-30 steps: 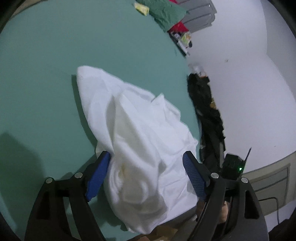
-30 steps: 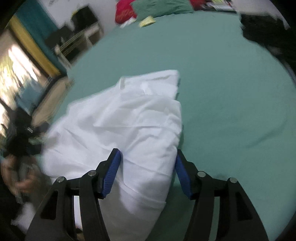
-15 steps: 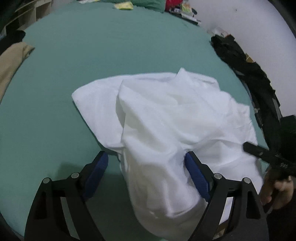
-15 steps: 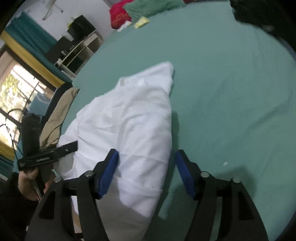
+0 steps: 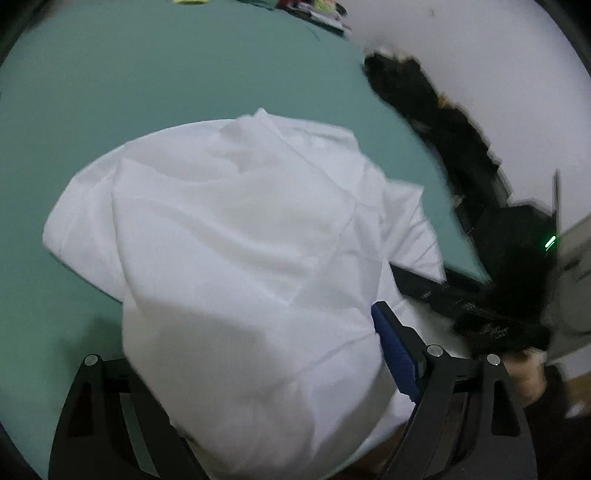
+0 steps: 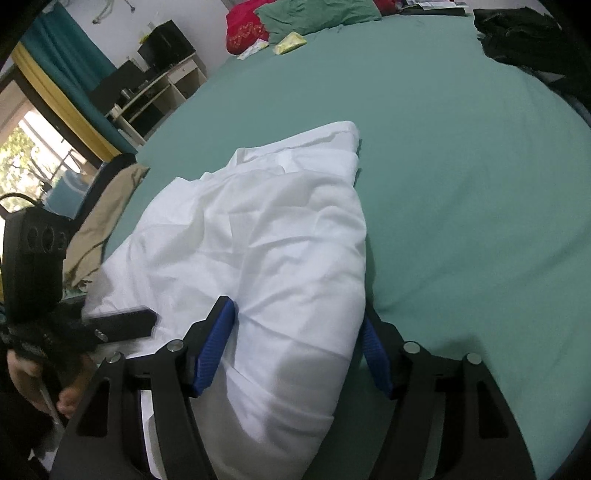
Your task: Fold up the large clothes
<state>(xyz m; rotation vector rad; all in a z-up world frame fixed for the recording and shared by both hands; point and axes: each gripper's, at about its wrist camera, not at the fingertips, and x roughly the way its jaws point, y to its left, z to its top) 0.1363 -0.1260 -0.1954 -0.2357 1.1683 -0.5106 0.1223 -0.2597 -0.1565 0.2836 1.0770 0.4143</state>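
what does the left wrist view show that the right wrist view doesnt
Only the left wrist view shows a white wall and a green indicator light. Only the right wrist view shows a window, shelves, a tan cloth and red and green pillows. Both show the white garment on the green sheet, bunched between each tool's blue pads.

A wide bed covered in a smooth teal-green fitted sheet [image 6: 461, 177] fills both views. A crumpled white cotton garment [image 6: 266, 251] lies heaped on its near side, spreading toward the near edge. At the far end rest a dark green pillow [image 6: 317, 13], a red cushion with gold pattern [image 6: 245, 31] beside it, and a small yellow-green packet [image 6: 290, 43] just in front of them. A pile of black clothing [image 6: 517, 33] sits at the far right corner. A tan cloth [image 6: 103, 218] drapes over the left edge.
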